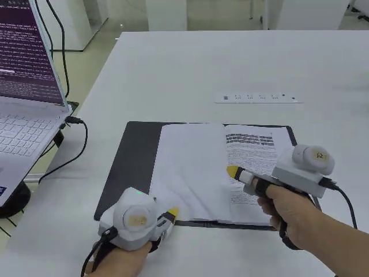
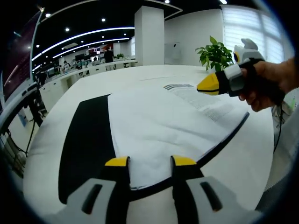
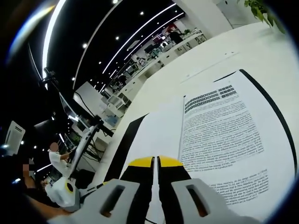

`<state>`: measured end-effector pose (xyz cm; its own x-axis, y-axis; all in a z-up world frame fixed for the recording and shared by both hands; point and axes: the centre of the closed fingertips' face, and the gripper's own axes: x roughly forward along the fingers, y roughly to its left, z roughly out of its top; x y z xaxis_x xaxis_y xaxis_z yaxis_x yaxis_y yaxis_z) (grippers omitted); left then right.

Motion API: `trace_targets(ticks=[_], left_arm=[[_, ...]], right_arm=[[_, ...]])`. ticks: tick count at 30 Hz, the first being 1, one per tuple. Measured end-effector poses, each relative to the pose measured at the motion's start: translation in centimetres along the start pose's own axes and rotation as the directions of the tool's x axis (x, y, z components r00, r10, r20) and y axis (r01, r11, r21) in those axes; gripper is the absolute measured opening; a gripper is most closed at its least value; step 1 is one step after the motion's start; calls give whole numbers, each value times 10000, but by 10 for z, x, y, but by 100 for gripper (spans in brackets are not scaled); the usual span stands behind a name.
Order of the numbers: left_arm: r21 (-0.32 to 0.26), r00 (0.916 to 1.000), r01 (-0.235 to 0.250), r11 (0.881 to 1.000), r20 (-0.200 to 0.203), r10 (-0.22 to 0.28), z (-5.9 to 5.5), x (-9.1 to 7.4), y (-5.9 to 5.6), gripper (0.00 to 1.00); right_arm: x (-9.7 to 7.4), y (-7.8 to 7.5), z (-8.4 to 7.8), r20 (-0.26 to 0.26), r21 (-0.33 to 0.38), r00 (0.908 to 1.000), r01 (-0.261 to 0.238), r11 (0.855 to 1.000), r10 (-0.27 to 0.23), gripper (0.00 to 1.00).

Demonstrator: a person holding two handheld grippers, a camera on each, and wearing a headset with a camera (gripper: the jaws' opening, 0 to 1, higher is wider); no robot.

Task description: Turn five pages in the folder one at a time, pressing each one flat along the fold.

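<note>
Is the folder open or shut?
Open. The folder lies spread flat, with a blank page beside a printed page.

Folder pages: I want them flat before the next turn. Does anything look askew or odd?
Yes, mildly. The blank turned page on the left half of the folder arches up with soft ripples near the fold instead of lying flat. The printed page looks flat; nothing torn or spilled.
</note>
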<state>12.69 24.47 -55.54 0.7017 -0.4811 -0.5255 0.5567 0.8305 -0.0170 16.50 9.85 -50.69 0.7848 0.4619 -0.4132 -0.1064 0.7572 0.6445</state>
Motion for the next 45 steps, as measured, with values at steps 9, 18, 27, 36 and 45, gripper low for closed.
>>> trace_targets(ticks=[9, 18, 27, 36, 45], left_arm=[[-219, 9993, -72, 9997, 367, 80, 0, 0, 0, 33], [-267, 9990, -90, 9996, 442, 102, 0, 1, 1, 33], [-250, 9983, -88, 9996, 568, 102, 0, 1, 1, 33], [-232, 9981, -84, 9997, 601, 98, 0, 1, 2, 33], [-275, 9980, -90, 9996, 626, 108, -1, 1, 2, 33]], right_arm=[[20, -11, 6, -104, -216, 9999, -9, 9998, 6, 0], [41, -19, 18, 164, -350, 9998, 86, 9994, -80, 0], [56, -22, 24, 136, -395, 9999, 16, 9992, -10, 0], [67, -29, 37, 330, -608, 9994, 93, 9981, -73, 0], [84, -36, 54, 492, -671, 9986, 226, 9975, -193, 0]])
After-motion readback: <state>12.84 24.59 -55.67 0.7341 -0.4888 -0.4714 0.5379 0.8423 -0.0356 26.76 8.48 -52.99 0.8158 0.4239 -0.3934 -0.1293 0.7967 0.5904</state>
